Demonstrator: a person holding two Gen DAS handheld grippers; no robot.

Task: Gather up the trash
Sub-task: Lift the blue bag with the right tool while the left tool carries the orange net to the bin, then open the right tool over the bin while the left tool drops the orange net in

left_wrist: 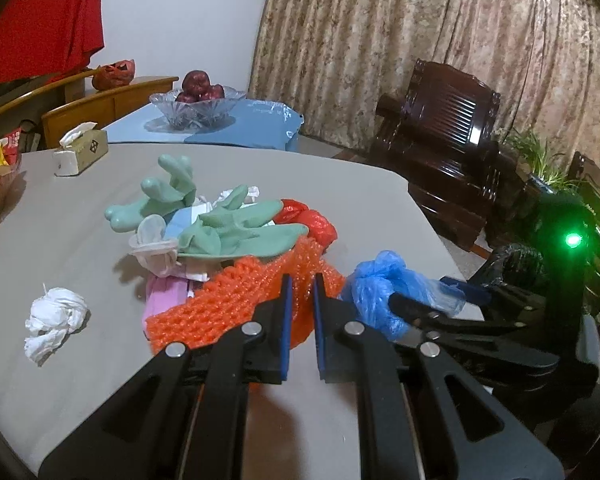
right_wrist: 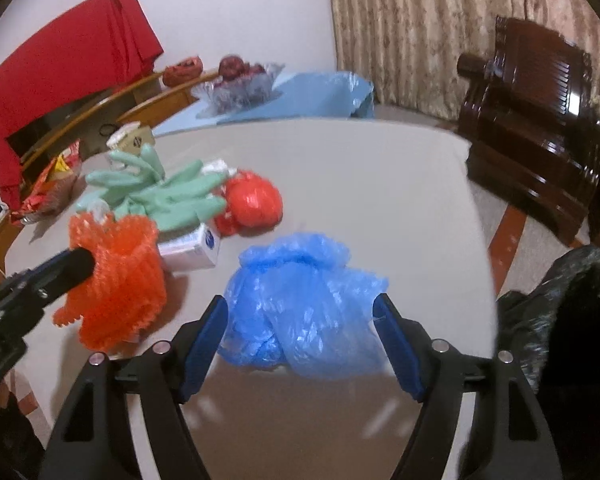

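An orange foam net (left_wrist: pixel 228 308) hangs from my left gripper (left_wrist: pixel 302 280), which is shut on its upper edge just above the grey table (left_wrist: pixel 380 208). The right wrist view shows the same net (right_wrist: pixel 120 276) lifted at the left, with the left gripper (right_wrist: pixel 88 264) clamped on it. A crumpled blue plastic bag (right_wrist: pixel 300 296) lies near the table's right edge. My right gripper (right_wrist: pixel 300 302) is open, one pad on each side of the bag and not pressing it. The left wrist view shows this bag (left_wrist: pixel 376 284) with the right gripper (left_wrist: pixel 432 296) around it.
Green rubber gloves (left_wrist: pixel 228 228), a red plastic bag (left_wrist: pixel 312 220), a white tissue wad (left_wrist: pixel 54 320), a pink packet (left_wrist: pixel 164 300) and a small white box (right_wrist: pixel 196 248) litter the table. A tissue box (left_wrist: pixel 82 152) stands behind. A black trash bag (right_wrist: pixel 560 300) sits off the right edge.
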